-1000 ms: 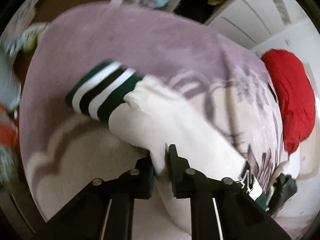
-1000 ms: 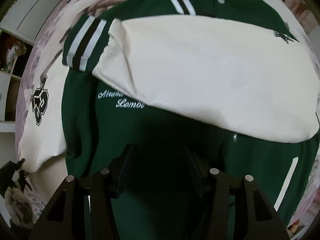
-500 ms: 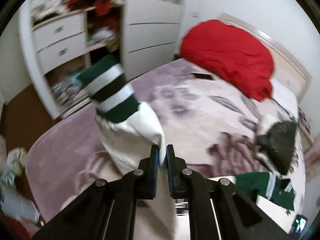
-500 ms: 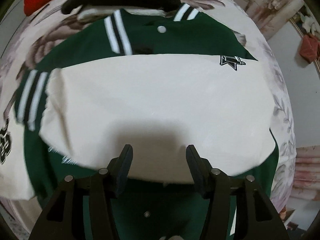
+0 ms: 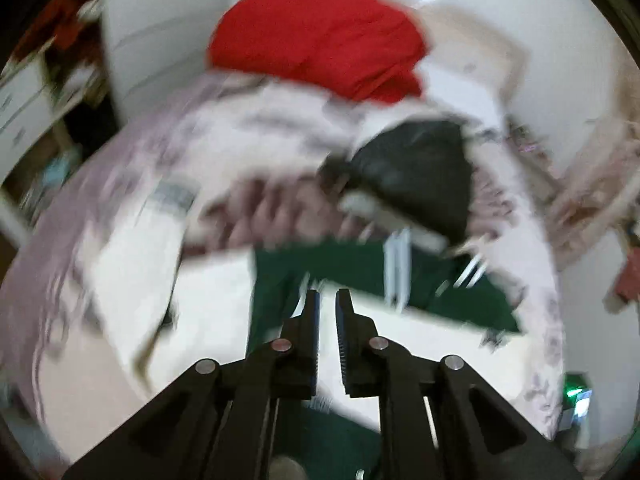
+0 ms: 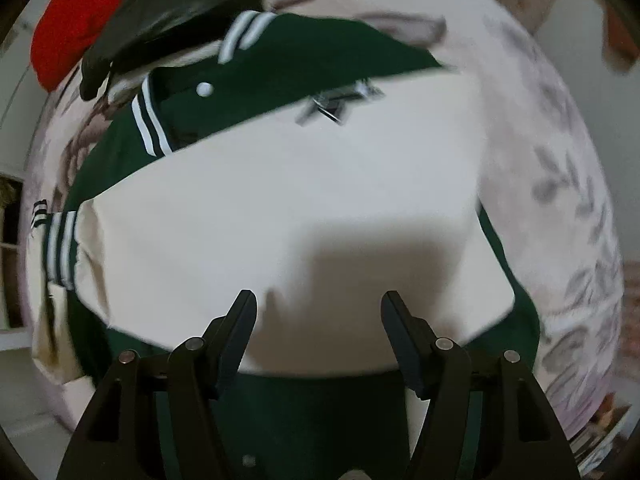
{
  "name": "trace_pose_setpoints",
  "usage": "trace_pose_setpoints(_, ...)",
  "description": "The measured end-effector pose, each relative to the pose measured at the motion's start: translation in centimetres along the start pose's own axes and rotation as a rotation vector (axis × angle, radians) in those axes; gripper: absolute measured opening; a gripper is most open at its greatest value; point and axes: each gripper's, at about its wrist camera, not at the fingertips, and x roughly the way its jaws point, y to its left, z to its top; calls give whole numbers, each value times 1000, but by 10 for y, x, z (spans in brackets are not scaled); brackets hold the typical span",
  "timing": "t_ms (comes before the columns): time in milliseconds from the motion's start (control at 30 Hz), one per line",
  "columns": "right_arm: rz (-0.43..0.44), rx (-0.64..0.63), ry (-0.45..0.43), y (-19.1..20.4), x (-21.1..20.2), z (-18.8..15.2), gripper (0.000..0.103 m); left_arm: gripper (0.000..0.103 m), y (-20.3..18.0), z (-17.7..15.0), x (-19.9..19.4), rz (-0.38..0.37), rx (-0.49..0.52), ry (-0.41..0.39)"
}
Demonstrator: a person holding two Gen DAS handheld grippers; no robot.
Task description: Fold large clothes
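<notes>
A green varsity jacket (image 6: 304,52) with cream sleeves lies on the bed. One cream sleeve (image 6: 280,216) is folded across its front, its striped cuff (image 6: 60,248) at the left. My right gripper (image 6: 318,304) is open and empty just above this sleeve. In the blurred left wrist view the jacket's green body (image 5: 340,268) lies ahead and the other cream sleeve (image 5: 132,272) hangs at the left. My left gripper (image 5: 326,300) has its jaws a narrow gap apart with nothing between them.
A floral pink bedspread (image 6: 552,184) covers the bed. A red garment (image 5: 320,40) and a black garment (image 5: 420,172) lie at the head of the bed; both also show in the right wrist view, red (image 6: 64,40) and black (image 6: 180,8). White drawers (image 5: 24,92) stand at the left.
My left gripper has let go of the cream sleeve it was carrying and swung toward the jacket body. My right gripper has moved forward over the folded sleeve, still open.
</notes>
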Motion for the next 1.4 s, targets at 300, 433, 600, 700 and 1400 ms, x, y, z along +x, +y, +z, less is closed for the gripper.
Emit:
trace_pose_setpoints(300,363,-125,181,100,-12,3,73,12,199,-80,52,425,-319,214)
trace_pose_setpoints(433,489,-271,284,242,18,11,73,14,293,-105,85,599,-335,316)
trace_pose_setpoints(600,476,-415,352,402,93,30,73,14,334,-124,108,511,-314,305)
trace_pose_setpoints(700,404,-450,354,462,141,48,73,15,316,-130,113,627,-202,277)
trace_pose_setpoints(1400,581,-316,-63,369,-20,68,3,23,262,-54,56,603,-154,184)
